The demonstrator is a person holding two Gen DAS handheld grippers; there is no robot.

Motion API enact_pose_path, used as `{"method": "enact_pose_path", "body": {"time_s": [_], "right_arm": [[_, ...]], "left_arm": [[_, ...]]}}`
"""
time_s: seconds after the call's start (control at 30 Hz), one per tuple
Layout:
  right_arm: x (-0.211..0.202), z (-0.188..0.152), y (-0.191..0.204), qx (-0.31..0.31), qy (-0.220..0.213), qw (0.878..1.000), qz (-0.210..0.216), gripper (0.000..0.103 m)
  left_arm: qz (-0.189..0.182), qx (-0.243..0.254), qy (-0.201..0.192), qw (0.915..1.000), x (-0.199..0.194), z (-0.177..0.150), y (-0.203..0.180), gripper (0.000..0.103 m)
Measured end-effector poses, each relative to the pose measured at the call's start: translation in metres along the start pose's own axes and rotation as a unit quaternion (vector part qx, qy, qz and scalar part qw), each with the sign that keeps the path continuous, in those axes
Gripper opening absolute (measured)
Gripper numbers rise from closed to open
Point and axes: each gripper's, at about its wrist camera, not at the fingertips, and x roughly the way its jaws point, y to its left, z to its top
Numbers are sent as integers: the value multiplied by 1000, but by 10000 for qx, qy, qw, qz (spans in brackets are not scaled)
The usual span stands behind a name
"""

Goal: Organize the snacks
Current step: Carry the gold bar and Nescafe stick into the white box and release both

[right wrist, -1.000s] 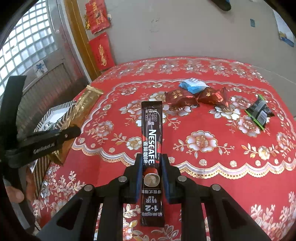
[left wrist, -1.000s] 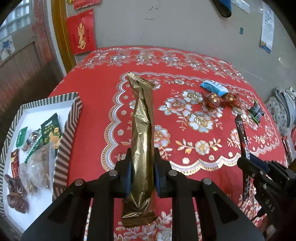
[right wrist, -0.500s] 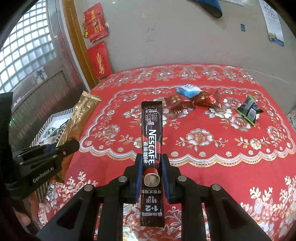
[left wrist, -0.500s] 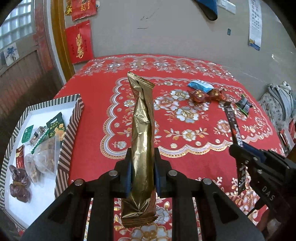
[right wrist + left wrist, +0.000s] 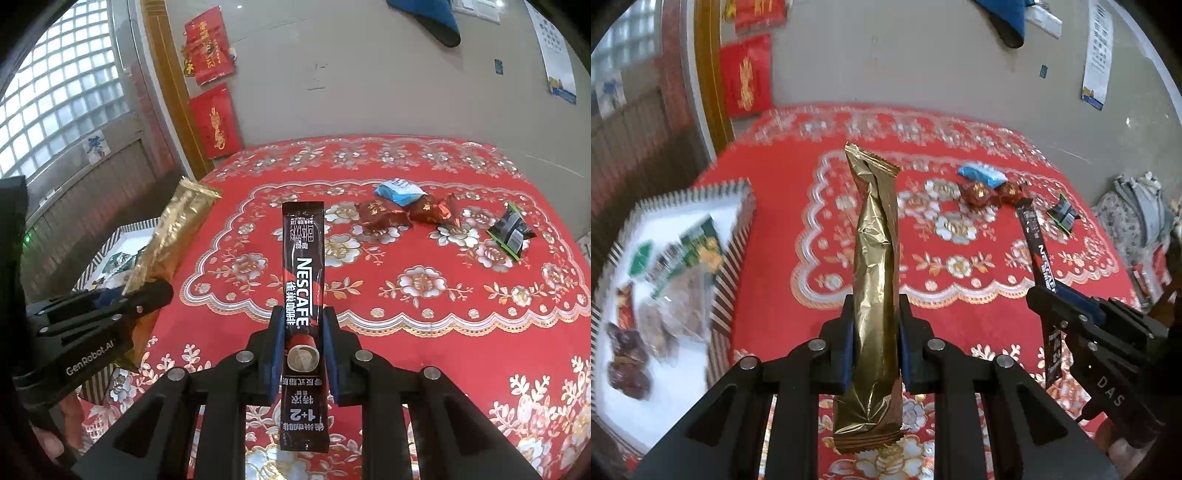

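My left gripper [image 5: 875,325] is shut on a long gold foil packet [image 5: 875,258] that stands up between its jaws above the red tablecloth. My right gripper [image 5: 303,328] is shut on a dark Nescafe coffee stick [image 5: 303,280], held upright too. Each gripper shows in the other's view: the right gripper [image 5: 1039,299] with its coffee stick [image 5: 1036,247] at the right, the left gripper [image 5: 162,291] with the gold packet [image 5: 173,229] at the left. A striped-rim tray [image 5: 733,266] holding several snacks lies left of the gold packet.
On the far right of the cloth lie a blue packet [image 5: 400,191], two red wrapped candies [image 5: 382,216] [image 5: 432,210] and a black-green sachet [image 5: 511,230]. A wall with red hangings stands behind the table. A hand [image 5: 59,435] grips the left tool.
Both grippers have pulled back and risen a little with their packets, so more of the table and wall shows. The tray has slid lower left in the left view. Grips unchanged.
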Motion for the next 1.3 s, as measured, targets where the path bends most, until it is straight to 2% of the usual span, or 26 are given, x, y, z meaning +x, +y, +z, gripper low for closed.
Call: {"method": "enact_pose_path", "body": {"time_s": [0.17,0.27,0.67,1.0,1.3], "right_arm": [[1,-1,-2,34,18,10000,63,20],[3,-2,-3,48,41,9999,100,20],[6,2,9,-63,60,9997,244,20],[16,18,59,-463,87,9975,531,20],[34,23,112,-807,251,9929,835,20]], "left_arm": [[-254,-234,339,9988,17,1,11,17],[-231,-208,434,9986,22,2,9,17],[-149,-334,127,9993,2,9,27,17],[239,-432,-99,9987,-25,5,61,17],[534,-686,-201,9960,-43,-3,109,17]]}}
